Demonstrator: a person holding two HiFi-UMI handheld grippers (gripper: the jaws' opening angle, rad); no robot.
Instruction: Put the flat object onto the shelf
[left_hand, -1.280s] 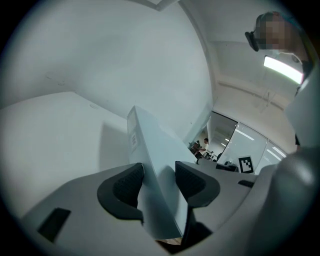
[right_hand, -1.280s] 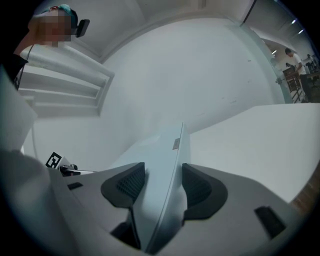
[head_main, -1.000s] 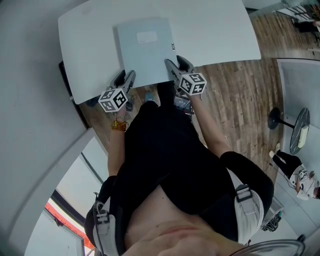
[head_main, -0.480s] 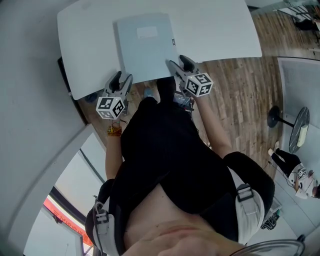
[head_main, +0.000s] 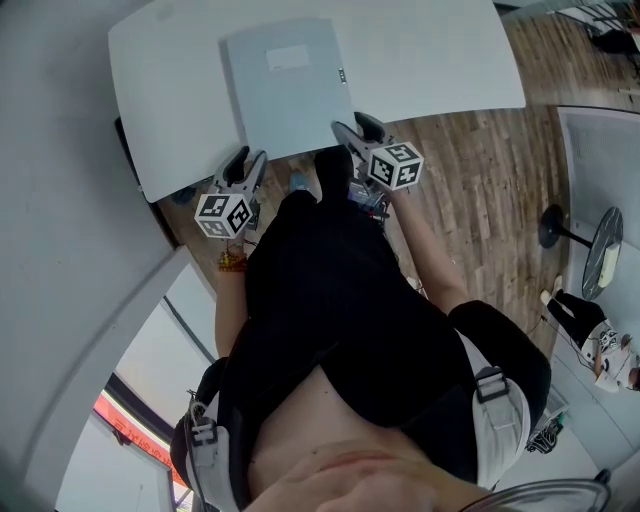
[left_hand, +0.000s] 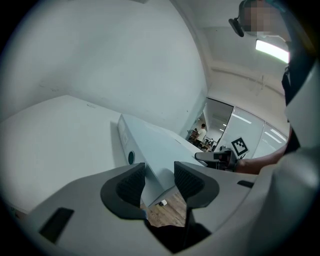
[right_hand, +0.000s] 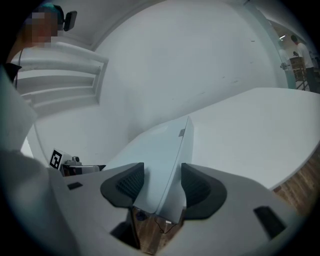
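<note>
The flat object (head_main: 290, 85) is a thin grey case lying on the white table (head_main: 430, 60), with its near edge hanging over the table's rim. My left gripper (head_main: 247, 162) is at its near left corner and my right gripper (head_main: 350, 128) at its near right corner. In the left gripper view the corner of the case (left_hand: 150, 150) sits between the jaws of the left gripper (left_hand: 159, 172), which are closing, with a gap still at the pads. The right gripper (right_hand: 161, 175) straddles the other corner of the case (right_hand: 165, 150) the same way, jaws closing, pads not pressing.
Wooden floor (head_main: 470, 190) lies below the table's near edge. A grey wall (head_main: 60, 150) runs along the left. A round-based stand (head_main: 575, 240) and a person (head_main: 590, 340) are far right. A louvred panel (right_hand: 65, 75) shows in the right gripper view.
Both grippers have shifted slightly along the near edge of the case, the left one drawing back a little. The case still lies on the table.
</note>
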